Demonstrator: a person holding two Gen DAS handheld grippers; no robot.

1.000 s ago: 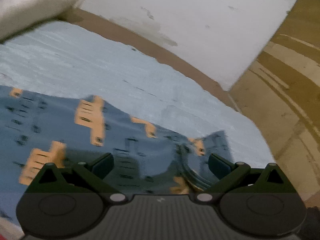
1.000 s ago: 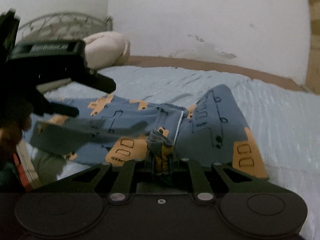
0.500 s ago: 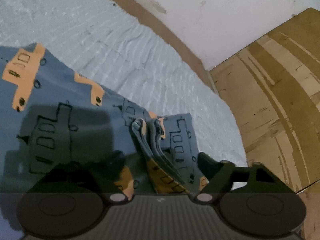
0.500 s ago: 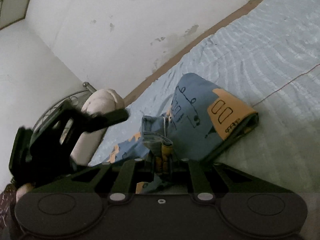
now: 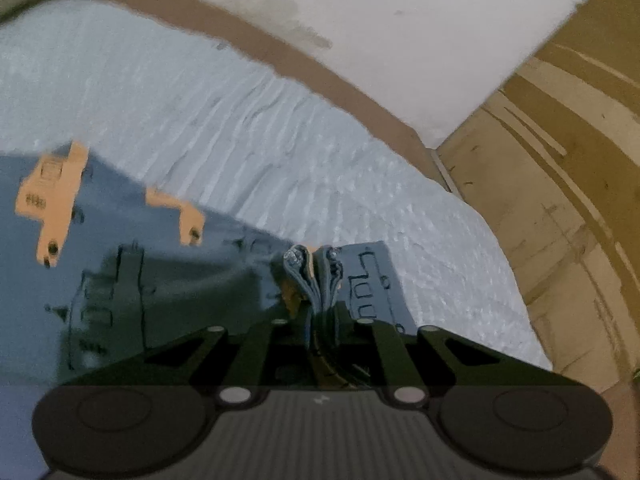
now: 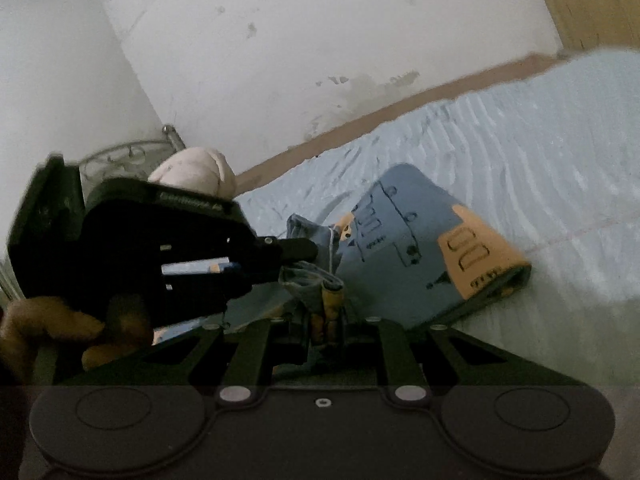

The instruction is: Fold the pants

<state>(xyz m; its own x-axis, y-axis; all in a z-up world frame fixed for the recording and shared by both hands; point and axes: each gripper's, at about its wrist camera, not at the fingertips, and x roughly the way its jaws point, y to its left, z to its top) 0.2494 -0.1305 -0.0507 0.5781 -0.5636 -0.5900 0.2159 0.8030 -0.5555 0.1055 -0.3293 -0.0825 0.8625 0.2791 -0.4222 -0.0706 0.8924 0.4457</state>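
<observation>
The pants [image 6: 416, 248] lie partly folded on the bed [image 6: 540, 152]. The left gripper [image 5: 322, 312] has just closed on their bunched edge; the right gripper [image 6: 326, 316] clamps another, seemingly the waistband, at 6 o'clock. A pillow [image 6: 196, 172] sits at 10 o'clock.

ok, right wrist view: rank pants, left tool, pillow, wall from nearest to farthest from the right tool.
1. pants: bunched edge clamped in the right tool, bottom center.
2. left tool: just beyond on the left, also gripping the pants.
3. pillow: behind the left tool, upper left.
4. wall: past the bed's far edge.
</observation>
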